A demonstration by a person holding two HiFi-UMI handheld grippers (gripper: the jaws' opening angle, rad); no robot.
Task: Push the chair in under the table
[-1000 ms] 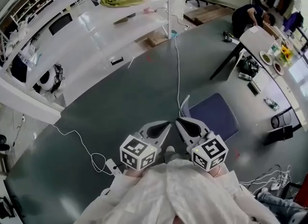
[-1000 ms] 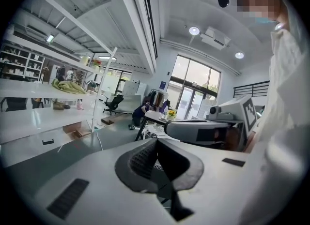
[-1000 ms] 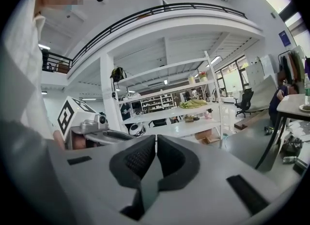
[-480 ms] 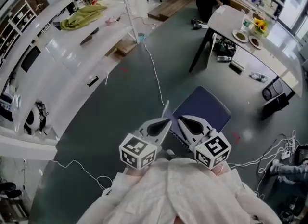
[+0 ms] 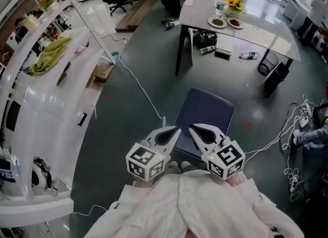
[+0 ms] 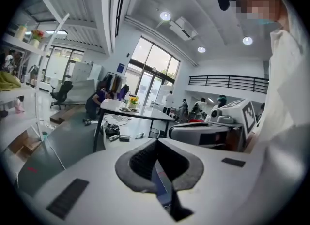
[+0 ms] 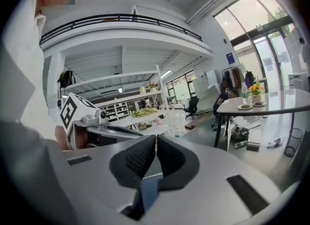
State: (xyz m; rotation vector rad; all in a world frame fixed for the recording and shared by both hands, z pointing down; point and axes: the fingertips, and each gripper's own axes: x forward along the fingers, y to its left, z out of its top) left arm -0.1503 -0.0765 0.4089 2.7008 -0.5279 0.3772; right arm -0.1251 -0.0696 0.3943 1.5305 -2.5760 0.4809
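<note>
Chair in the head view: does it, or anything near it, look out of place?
Yes. The blue chair stands alone on open floor, apart from the table, not pushed under it. A white cable trails loose across the floor toward it, and a bottle lies on the floor by the table.

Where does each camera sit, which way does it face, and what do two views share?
Head view: on the person's head, facing steeply down at the chair and floor; shows white sleeves, left gripper, right gripper.
Left gripper view: on the left gripper, facing along its shut jaws toward the table; shows the right gripper.
Right gripper view: on the right gripper, facing along its shut jaws toward shelves and table; shows the left gripper.
Shared: all three show the table with yellow flowers.
</note>
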